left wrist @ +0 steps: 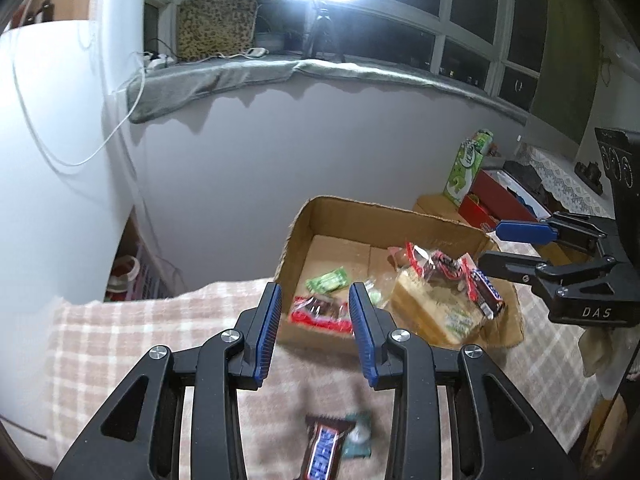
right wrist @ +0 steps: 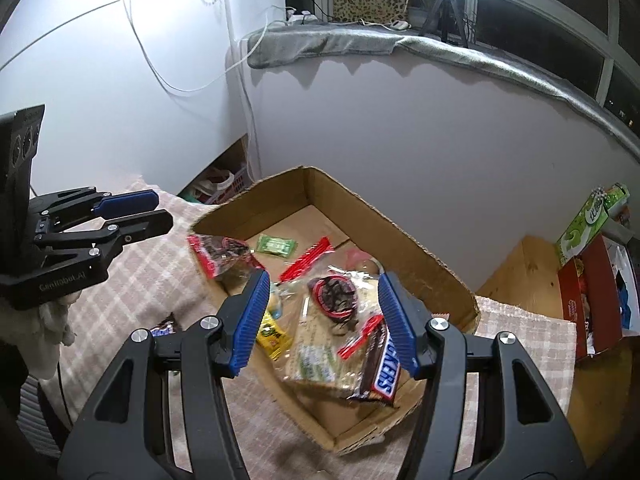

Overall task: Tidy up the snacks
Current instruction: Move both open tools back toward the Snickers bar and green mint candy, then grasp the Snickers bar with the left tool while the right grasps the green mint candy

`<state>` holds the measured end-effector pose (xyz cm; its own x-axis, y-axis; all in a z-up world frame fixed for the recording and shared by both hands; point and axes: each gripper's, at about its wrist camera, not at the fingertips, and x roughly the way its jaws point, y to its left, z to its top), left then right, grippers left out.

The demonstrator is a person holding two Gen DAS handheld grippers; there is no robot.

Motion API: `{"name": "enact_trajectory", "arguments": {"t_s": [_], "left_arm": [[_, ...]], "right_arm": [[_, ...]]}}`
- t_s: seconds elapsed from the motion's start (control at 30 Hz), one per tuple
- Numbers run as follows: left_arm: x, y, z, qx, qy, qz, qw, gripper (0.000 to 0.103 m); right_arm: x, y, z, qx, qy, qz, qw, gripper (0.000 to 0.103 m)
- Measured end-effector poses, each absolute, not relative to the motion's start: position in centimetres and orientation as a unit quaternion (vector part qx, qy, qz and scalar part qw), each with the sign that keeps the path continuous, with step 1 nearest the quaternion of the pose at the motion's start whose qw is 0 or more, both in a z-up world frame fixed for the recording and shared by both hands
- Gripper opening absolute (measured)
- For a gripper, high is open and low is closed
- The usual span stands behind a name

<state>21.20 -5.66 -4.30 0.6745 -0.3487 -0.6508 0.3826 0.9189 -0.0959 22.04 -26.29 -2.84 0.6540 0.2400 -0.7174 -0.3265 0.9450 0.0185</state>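
While both grippers hang above the snack pile with nothing in them, the main risk lies on the cloth in front of the shallow brown cardboard box [right wrist: 420,258]: a brown Snickers bar [left wrist: 323,450] and a small dark-green foil packet [left wrist: 358,436] lie touching, outside the box, beneath the left gripper [left wrist: 314,322]. Its blue-padded jaws stand a little apart, empty; a pinch on the bar could drag the packet along or nudge it aside. The right gripper [right wrist: 322,322] has its jaws moderately spread, also empty, over the box's near corner. There a second Snickers bar [right wrist: 382,368] leans on a clear-wrapped loaf of sliced bread [right wrist: 320,360], itself propped on the torn low front wall; my guess is that a bump could tip both out. More red wrappers and a pale-green sweet [right wrist: 276,245] sit deeper inside. The surface is a soft beige plaid blanket [left wrist: 132,324], which gives and wrinkles, so flat wrappers may be awkward to get under. Room: pale wall, night-dark window, a glaring lamp on a tripod [left wrist: 325,28], grey throw along the sill [right wrist: 460,50], leopard-print cushion [left wrist: 216,26], a red carton [right wrist: 592,300] and green box [right wrist: 588,222] on a wooden stand at right.
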Motion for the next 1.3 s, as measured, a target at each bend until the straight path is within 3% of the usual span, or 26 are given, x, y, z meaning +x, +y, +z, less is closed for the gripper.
{"name": "enact_trajectory", "arguments": {"t_s": [0.63,0.87,1.0,1.3], "left_arm": [[13.5,-4.0,-5.3,0.043,0.325,-0.182,0.927,0.033],[12.6,-3.0,-7.2,0.024,0.348,-0.187,0.918,0.033],[12.6,-2.5,-8.9,0.009,0.374,-0.196,0.906,0.041],[13.6,-3.6,-12.2,0.015,0.419,-0.205,0.884,0.042]], "right_arm": [[14.5,-21.8,-3.6,-0.086,0.373,0.206,0.900,0.059],[13.5,-20.9,-4.9,-0.086,0.386,0.217,0.893,0.059],[13.0,-20.3,-6.0,-0.094,0.398,0.226,0.884,0.059],[13.0,-18.7,-9.0,-0.113,0.429,0.239,0.864,0.059]]}}
